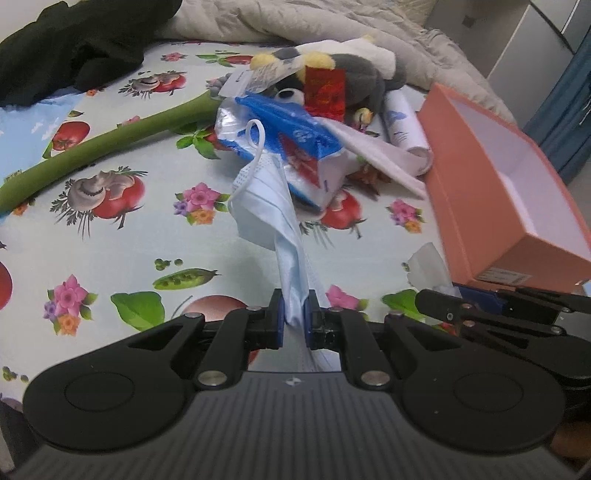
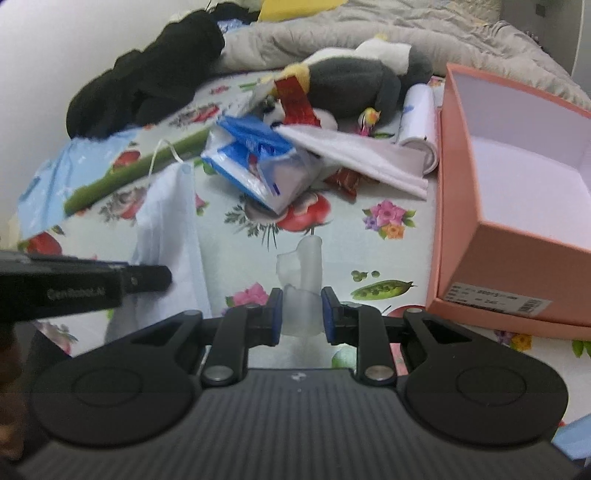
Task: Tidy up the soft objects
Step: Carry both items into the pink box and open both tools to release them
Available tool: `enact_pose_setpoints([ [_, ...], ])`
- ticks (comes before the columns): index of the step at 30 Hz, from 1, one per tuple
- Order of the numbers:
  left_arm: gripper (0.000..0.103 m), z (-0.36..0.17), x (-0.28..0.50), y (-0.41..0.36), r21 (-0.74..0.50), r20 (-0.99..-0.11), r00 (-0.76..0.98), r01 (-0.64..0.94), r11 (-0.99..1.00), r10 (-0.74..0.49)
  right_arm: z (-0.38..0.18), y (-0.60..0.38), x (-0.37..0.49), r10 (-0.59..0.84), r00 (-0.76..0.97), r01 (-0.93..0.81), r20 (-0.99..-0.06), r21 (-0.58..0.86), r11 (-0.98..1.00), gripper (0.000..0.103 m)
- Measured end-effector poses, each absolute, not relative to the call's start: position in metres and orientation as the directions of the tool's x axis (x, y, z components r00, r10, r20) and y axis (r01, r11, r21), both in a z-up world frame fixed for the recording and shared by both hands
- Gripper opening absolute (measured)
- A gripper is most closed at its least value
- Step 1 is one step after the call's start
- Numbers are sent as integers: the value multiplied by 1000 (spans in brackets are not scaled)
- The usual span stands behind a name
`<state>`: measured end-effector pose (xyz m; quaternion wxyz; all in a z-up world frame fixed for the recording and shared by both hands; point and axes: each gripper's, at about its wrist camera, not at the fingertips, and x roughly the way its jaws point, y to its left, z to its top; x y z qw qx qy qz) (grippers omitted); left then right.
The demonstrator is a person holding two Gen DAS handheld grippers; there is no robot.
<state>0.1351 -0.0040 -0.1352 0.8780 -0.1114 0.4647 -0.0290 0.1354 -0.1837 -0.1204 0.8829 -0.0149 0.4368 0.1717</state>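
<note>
The open salmon-pink cardboard box (image 2: 513, 206) looks empty, white inside. Just left of it, the right gripper (image 2: 302, 314) pinches a crumpled white tissue (image 2: 303, 273), and further left the left gripper (image 1: 295, 317) clamps a light-blue face mask (image 1: 266, 199).

Box (image 1: 491, 206) on the sheet (image 1: 122, 236) at right, packet (image 1: 291, 147) left of it, plush toy (image 1: 343, 81) behind the packet, quilt (image 1: 332, 22) behind the toy, stalk (image 1: 107, 147) at left, mask (image 1: 266, 195) before the packet, tissue (image 2: 303, 273) right of the mask.
</note>
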Motion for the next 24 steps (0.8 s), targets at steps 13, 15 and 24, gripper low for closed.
enact_pose_setpoints([
  [13,13,-75,114,-16,-249,-752,623,33,968,-215,-56,-199,108,326,648,-294,-688,168,941,25],
  [15,13,-66,113,-19,-248,-738,637,48,967,-221,-47,-201,104,325,668,-300,-669,158,941,25],
  [24,13,-32,109,-40,-258,-685,681,107,960,-260,-15,-214,92,311,732,-278,-606,151,949,25],
])
